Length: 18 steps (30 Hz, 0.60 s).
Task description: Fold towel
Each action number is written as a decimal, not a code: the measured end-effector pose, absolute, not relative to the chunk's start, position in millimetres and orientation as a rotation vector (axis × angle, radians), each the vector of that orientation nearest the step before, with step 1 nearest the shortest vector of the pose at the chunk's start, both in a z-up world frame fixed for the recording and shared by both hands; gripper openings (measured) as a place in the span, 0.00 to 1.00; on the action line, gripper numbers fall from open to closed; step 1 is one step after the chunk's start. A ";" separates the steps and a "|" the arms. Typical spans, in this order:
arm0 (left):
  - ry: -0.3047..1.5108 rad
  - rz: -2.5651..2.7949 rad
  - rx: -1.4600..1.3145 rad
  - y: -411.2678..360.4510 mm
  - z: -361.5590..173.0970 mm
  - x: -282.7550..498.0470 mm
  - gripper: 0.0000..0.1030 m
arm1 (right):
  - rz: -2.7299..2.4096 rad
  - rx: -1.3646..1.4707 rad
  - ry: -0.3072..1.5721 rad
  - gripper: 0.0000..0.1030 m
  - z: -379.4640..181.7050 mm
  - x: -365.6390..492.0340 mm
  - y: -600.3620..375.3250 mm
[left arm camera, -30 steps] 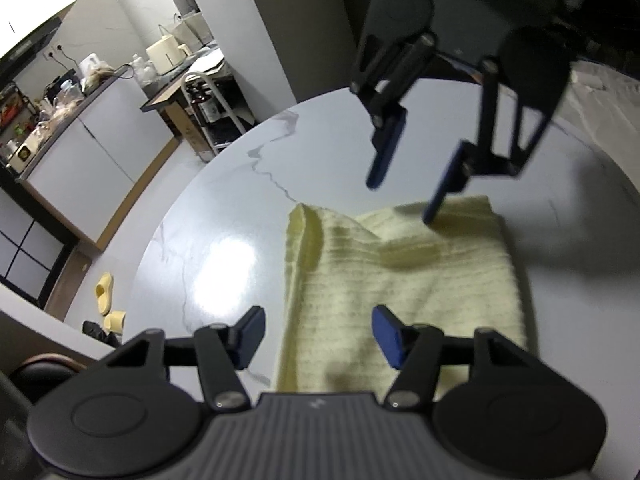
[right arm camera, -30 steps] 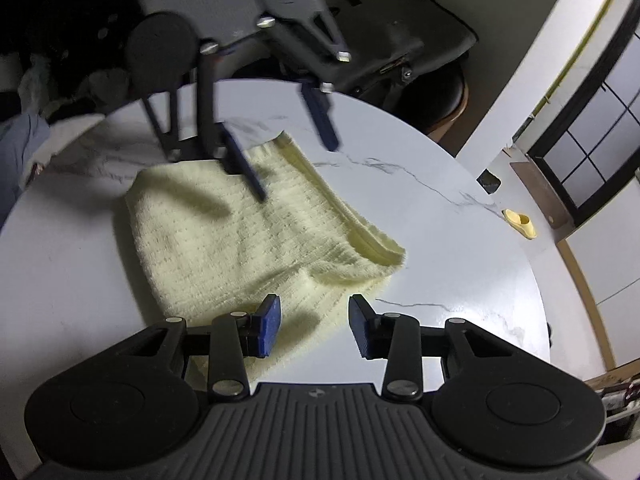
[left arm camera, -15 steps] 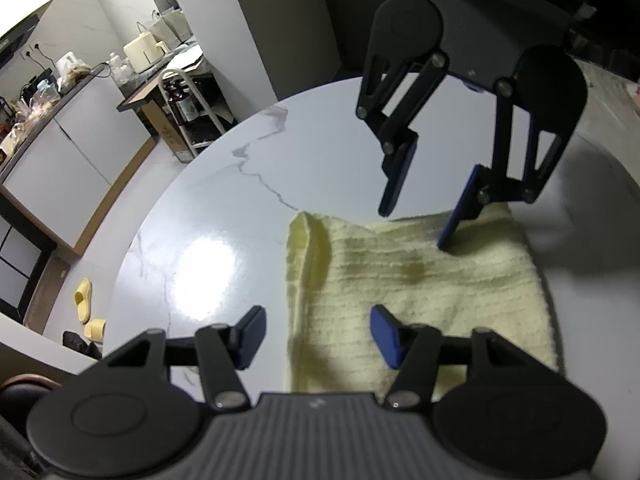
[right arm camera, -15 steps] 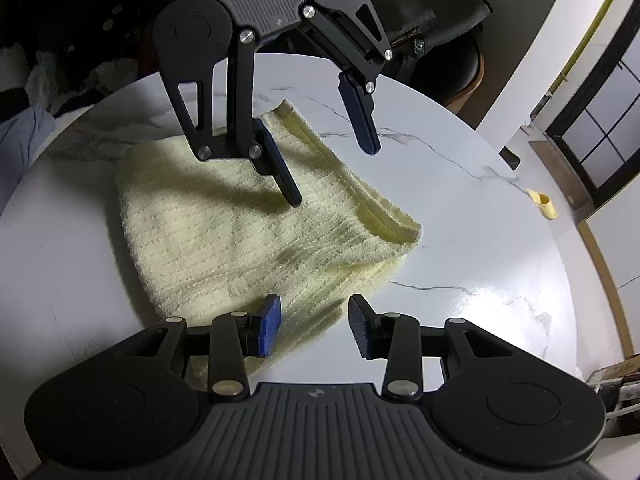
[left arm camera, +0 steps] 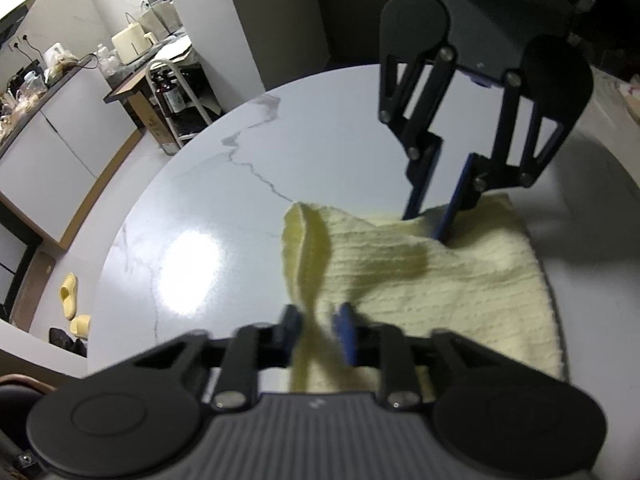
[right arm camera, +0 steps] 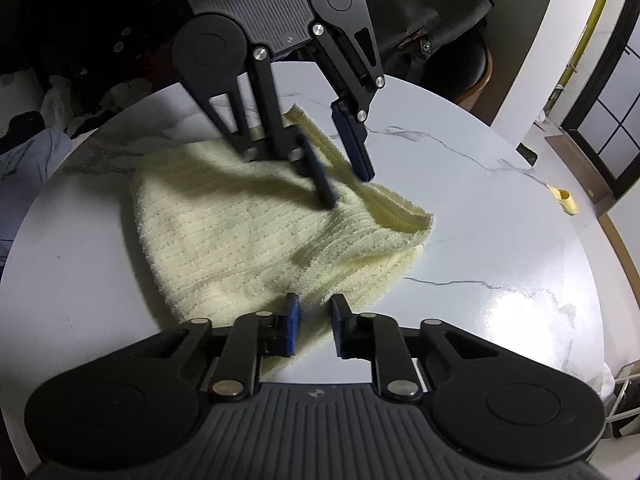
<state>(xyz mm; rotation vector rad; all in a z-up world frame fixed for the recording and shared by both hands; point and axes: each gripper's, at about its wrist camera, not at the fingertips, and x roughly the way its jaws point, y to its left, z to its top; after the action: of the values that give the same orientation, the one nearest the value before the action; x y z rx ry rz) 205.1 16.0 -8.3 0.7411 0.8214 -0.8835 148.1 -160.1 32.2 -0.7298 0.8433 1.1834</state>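
Observation:
A pale yellow knitted towel (left arm camera: 440,288) lies folded on a round white marble table (left arm camera: 220,200). In the left wrist view, my left gripper (left arm camera: 318,330) is closing, with the towel's near left corner pinched between its blue pads. Opposite it, my right gripper (left arm camera: 430,224) is closing on the towel's far edge, which bunches up there. From the right wrist view, the right gripper (right arm camera: 316,316) has the towel's (right arm camera: 240,232) near edge between its pads. The left gripper (right arm camera: 346,186) grips the far hem.
The marble table (right arm camera: 500,240) shows bare top beside the towel. A kitchen counter (left arm camera: 60,92) with appliances and a bottle rack (left arm camera: 172,96) stand at the left. Yellow slippers (left arm camera: 72,304) lie on the floor. A dark chair (right arm camera: 440,20) stands behind the table.
Both grippers stood open over the towel. Both have since narrowed onto its opposite edges, and the cloth now bunches between each pair of pads.

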 end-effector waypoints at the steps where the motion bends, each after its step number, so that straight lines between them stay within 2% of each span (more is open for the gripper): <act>1: 0.823 -0.882 0.740 16.4 -8.0 205.5 0.10 | 1.184 -0.720 0.847 0.11 32.0 149.7 -160.5; 5: 0.828 -0.879 0.741 18.4 -6.2 207.1 0.09 | 1.172 -0.685 0.866 0.07 35.3 153.5 -167.9; 14: 0.804 -0.818 0.765 17.8 -3.6 212.4 0.09 | 1.119 -0.707 0.883 0.07 38.4 150.0 -180.4; 18: 0.794 -0.814 0.768 17.1 1.0 209.0 0.13 | 1.088 -0.714 0.877 0.09 41.1 151.3 -182.1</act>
<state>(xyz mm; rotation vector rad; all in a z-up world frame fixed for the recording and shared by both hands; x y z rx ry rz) 209.0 17.1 1.0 0.7682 0.7943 -0.8135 151.3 -182.1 41.1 -0.7137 0.8766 1.0883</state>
